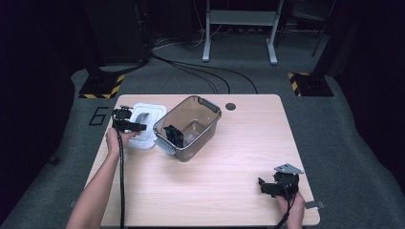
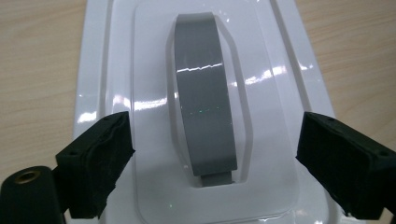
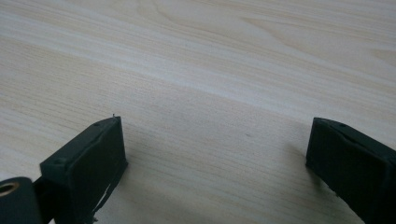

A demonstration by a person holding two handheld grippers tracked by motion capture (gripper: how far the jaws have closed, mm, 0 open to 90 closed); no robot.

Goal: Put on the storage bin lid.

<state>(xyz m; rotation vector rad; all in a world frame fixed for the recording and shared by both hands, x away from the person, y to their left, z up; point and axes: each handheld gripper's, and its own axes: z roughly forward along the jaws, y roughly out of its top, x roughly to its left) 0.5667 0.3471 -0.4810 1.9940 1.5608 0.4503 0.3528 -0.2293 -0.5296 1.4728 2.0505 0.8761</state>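
Over at the left end of the worktop (image 1: 239, 157), the left claw (image 2: 212, 154) hangs right above the white lid (image 2: 116, 74), jaws spread wide on either side of its grey handle (image 2: 203, 93), pads touching nothing yet. The lid lies flat, just beside the clear smoky bin (image 1: 191, 126), which stands open with a dark item (image 1: 173, 135) inside. The right claw (image 3: 215, 154) rests spread and empty over bare wood at the near right corner, well apart from all this.

Now, the risks. That handle looks folded flat into its recess, and it is glossy, so the pads could slide off the smooth grey strap instead of biting, and the lid would stay put or skate across the wood. The jaws sit wider than the strap; if they close off-centre, one pad may land first and shove the lid sideways into the bin wall. Come down too hard and the pads jam against the raised white rim around the recess rather than the handle itself. And if the grip does catch near one end, I'd expect the lid to hang tilted and swing, clipping the bin rim on the way over. Nothing steadies the bin either, with the other claw parked so far off.
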